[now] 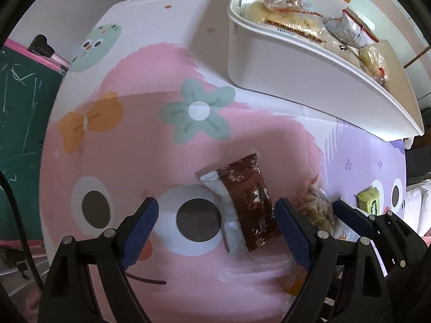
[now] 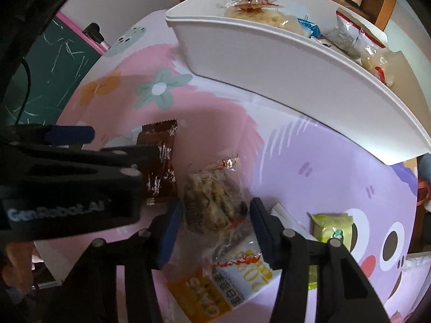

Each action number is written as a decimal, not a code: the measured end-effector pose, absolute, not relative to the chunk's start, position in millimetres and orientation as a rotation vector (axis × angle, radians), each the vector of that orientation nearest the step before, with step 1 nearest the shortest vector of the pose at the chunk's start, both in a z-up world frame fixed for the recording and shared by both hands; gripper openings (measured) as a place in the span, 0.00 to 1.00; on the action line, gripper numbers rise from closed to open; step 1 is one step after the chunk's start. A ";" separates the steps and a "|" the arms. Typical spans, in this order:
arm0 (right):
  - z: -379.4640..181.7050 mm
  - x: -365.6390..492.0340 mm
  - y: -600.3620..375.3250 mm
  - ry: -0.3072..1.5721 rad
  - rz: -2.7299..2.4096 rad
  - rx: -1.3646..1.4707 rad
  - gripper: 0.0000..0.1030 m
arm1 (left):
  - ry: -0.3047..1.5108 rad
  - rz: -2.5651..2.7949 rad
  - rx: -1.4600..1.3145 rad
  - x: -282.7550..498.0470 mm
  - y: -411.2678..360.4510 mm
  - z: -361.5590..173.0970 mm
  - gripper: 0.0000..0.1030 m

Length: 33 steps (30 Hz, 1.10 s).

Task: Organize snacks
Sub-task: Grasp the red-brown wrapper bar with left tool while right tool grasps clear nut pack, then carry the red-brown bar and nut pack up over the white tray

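Note:
A brown snack packet (image 1: 247, 202) lies flat on the cartoon tablecloth (image 1: 134, 140). My left gripper (image 1: 216, 210) points down over it, open wide, with the packet between the fingers and nearer the right one. A clear-wrapped oat snack (image 2: 212, 202) lies just right of the brown packet (image 2: 161, 161). My right gripper (image 2: 215, 208) straddles the oat snack, its blue pads close at both sides and the wrapper undeformed. The oat snack (image 1: 317, 210) also shows in the left wrist view.
A white bin (image 1: 296, 75) with several wrapped snacks stands at the back right, also in the right wrist view (image 2: 269, 86). A green packet (image 2: 331, 228) and an orange-and-white packet (image 2: 215, 288) lie near the right gripper. A green chalkboard (image 1: 21, 107) stands past the table's left edge.

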State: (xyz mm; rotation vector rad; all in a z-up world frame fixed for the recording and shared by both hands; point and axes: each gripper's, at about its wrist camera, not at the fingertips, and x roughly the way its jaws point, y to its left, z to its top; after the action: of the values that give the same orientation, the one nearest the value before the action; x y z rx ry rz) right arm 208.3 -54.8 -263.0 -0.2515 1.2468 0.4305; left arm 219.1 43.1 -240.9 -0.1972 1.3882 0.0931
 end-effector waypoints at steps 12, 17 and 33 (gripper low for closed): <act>-260.9 213.0 -77.7 1.240 0.344 -0.197 0.48 | 1.457 0.113 -0.215 233.0 33.9 -263.9 0.79; -260.0 210.3 -78.7 1.242 0.341 -0.186 0.47 | 1.470 0.134 -0.191 232.6 31.6 -268.9 0.66; -259.5 206.7 -80.2 1.249 0.346 -0.189 0.46 | 1.423 0.118 -0.150 214.5 32.7 -258.1 0.30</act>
State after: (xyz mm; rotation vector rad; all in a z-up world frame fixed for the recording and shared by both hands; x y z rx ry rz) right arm 206.7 -80.2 -259.5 -0.1890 1.2488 0.3460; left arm 214.5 32.7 -258.1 -0.1501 1.4227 0.1177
